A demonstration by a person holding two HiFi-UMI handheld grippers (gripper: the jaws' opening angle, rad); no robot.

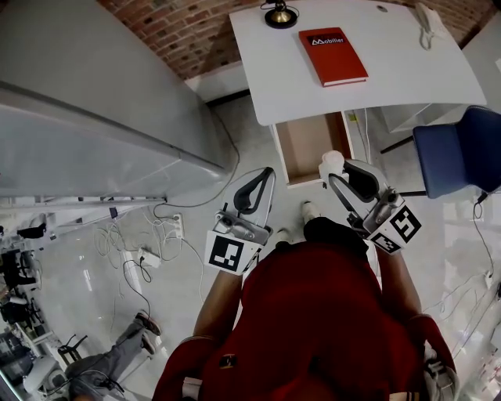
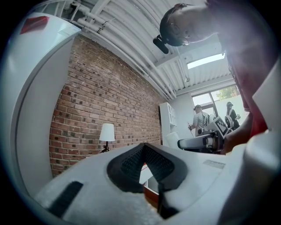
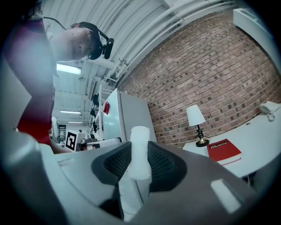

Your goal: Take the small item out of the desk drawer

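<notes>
A red book [image 1: 333, 56] is lying flat on the white tabletop [image 1: 407, 78]. A lamp [image 1: 280, 14] is standing at its far edge, and a telephone [image 1: 427, 23] is sitting near its right corner. A blue chair [image 1: 462, 157] is standing beside it. Cables [image 1: 149, 243] are trailing across the floor, and a brick wall [image 1: 180, 31] is running behind.

Small item [image 3: 139, 154] partly behind right tongs [image 3: 140, 147]
</notes>
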